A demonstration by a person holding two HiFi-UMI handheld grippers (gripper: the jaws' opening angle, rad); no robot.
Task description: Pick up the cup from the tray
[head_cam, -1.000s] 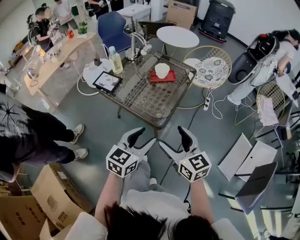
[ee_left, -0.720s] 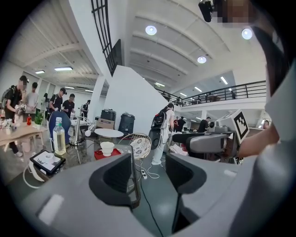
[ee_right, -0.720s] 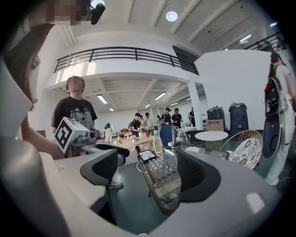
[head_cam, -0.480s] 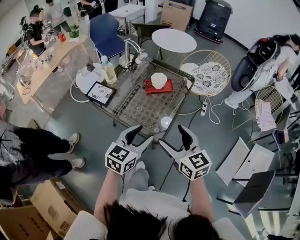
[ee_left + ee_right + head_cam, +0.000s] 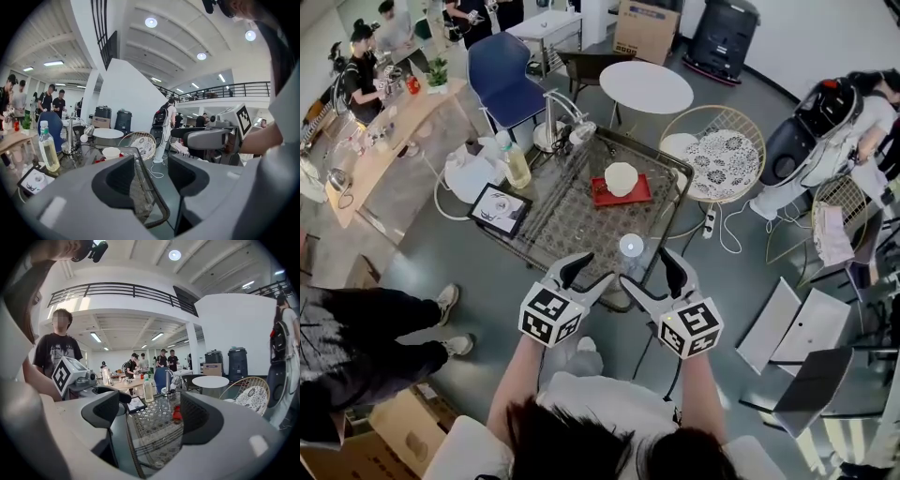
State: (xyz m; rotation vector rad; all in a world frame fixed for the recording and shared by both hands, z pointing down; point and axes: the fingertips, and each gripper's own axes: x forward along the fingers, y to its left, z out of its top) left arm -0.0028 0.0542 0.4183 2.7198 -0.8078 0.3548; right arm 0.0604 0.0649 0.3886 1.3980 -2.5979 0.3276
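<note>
Resting on the red tray (image 5: 638, 195) at the far side of the bench (image 5: 567, 225), the cup (image 5: 620, 178) is seen — left tongs (image 5: 587, 272) and right tongs (image 5: 649, 270) are held apart and empty at the near edge.

Head view looks steeply down; both gripper views face forward, sharing the glass table (image 5: 572, 217).

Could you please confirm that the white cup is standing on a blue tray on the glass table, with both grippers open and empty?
Not quite: the tray is red, not blue, as the head view shows. The rest holds: the white cup stands on it on the glass table, and the left gripper and the right gripper are both open and empty.
</note>
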